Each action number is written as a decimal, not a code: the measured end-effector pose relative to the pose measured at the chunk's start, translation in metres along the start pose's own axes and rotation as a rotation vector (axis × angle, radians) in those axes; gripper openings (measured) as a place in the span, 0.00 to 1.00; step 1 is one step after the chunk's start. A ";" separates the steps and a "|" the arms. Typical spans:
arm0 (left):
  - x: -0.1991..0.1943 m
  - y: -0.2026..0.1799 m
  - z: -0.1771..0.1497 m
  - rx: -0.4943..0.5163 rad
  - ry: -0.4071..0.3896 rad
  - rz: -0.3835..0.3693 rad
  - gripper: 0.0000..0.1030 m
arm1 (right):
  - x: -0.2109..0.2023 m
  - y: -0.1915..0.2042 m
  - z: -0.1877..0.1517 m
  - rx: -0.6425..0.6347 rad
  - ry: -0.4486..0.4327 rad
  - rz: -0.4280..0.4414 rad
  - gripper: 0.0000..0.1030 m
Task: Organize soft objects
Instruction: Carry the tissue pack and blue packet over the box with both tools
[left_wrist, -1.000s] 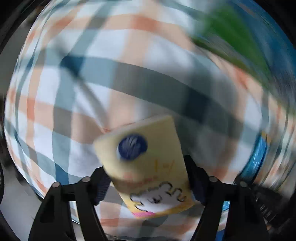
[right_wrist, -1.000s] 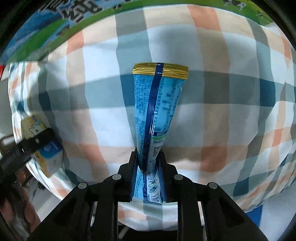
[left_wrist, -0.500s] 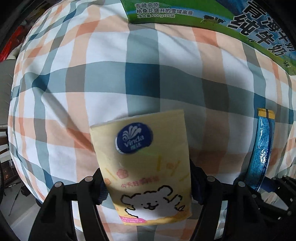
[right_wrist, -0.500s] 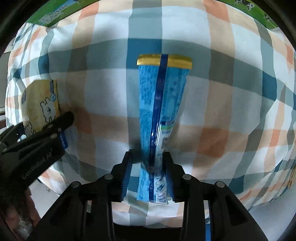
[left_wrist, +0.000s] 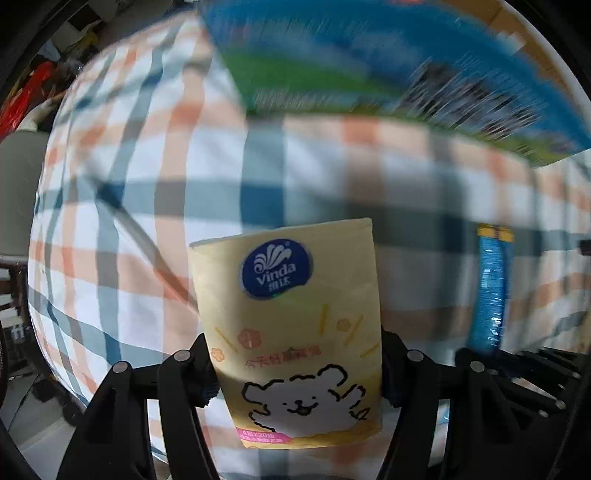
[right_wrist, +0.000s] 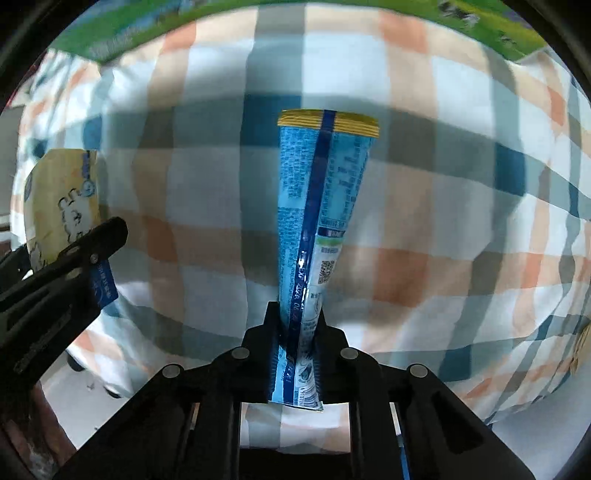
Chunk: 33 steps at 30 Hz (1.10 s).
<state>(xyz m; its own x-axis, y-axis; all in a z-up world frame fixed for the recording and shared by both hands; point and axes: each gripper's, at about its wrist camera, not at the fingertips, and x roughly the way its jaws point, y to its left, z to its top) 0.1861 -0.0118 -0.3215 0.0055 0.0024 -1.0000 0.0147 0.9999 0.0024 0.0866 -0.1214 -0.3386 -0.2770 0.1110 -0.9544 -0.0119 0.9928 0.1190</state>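
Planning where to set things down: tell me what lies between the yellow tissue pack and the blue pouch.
Only bare plaid cloth shows between the tissue pack and the blue pouch, in the right wrist view; the left wrist view agrees.

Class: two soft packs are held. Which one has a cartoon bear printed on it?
The yellow tissue pack in the left gripper; the right gripper holds a blue pouch without one.

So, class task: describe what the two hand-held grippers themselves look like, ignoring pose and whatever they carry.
The left hand-held gripper and the right hand-held gripper are both matte black, angular plastic linkages joined by round silver pins. The fingers carry blue ridged pads on their inner faces. No cables or sleeves are visible. Faint raised lettering on one arm is unreadable.
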 end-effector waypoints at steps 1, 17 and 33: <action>-0.012 -0.002 0.001 0.001 -0.019 -0.019 0.61 | -0.008 0.003 -0.003 0.002 -0.011 0.012 0.15; -0.133 -0.004 0.133 -0.259 -0.076 -0.385 0.61 | -0.263 -0.037 0.049 0.097 -0.448 0.185 0.15; -0.017 0.010 0.197 -0.563 0.238 -0.451 0.62 | -0.156 -0.128 0.245 0.472 -0.323 0.277 0.15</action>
<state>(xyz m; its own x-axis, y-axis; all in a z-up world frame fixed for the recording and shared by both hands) 0.3829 -0.0042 -0.3034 -0.0971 -0.4690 -0.8778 -0.5482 0.7614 -0.3461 0.3666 -0.2545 -0.2719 0.0957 0.3014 -0.9487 0.4639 0.8297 0.3104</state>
